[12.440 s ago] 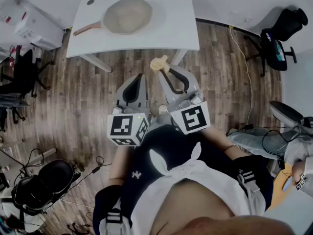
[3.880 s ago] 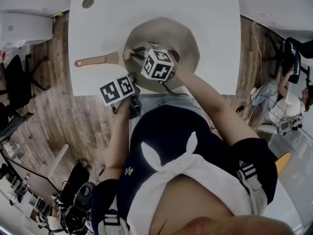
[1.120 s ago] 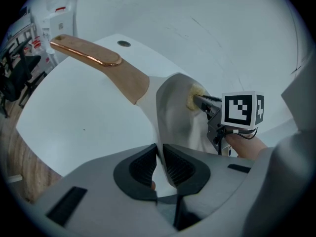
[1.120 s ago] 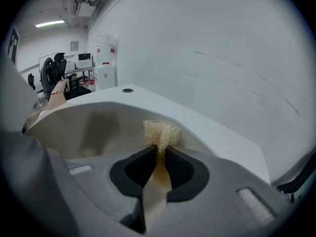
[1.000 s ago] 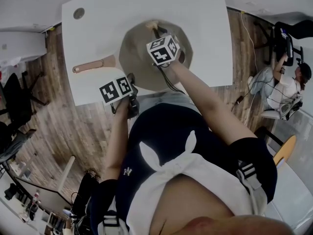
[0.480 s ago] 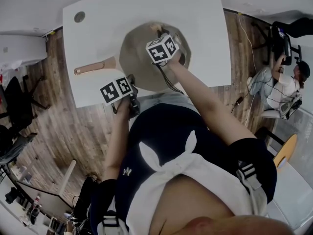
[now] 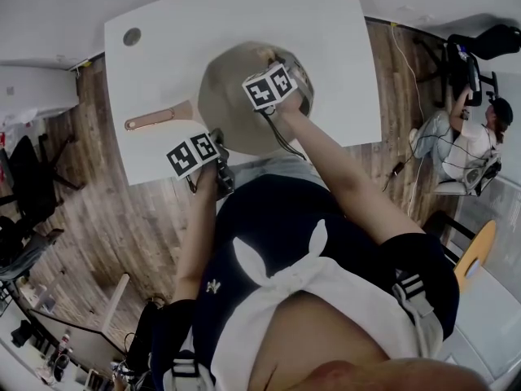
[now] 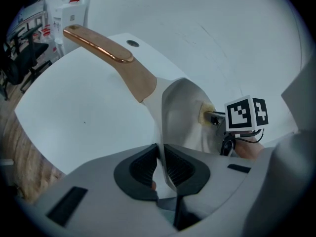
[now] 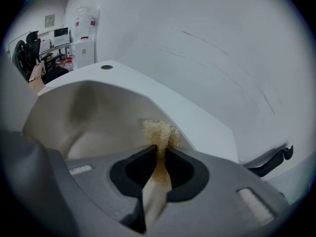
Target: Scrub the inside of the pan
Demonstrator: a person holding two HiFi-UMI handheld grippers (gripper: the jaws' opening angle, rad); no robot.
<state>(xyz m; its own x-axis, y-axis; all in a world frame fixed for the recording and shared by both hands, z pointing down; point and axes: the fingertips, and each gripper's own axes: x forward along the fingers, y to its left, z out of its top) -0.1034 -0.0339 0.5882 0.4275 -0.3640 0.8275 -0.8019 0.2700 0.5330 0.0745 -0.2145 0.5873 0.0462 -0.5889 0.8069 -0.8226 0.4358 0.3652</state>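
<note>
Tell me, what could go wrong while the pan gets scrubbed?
The left gripper pinches only the thin rim of the pan, so a hard push might make it slip and the pan spin. The right gripper squeezes just a narrow bit of the sponge, which could pull loose. The pan also sits near the table edge and might slide off.

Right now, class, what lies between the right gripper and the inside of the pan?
A sponge, pinched by the right gripper, juts out toward the inside of the pan. The right gripper view shows it best.
</note>
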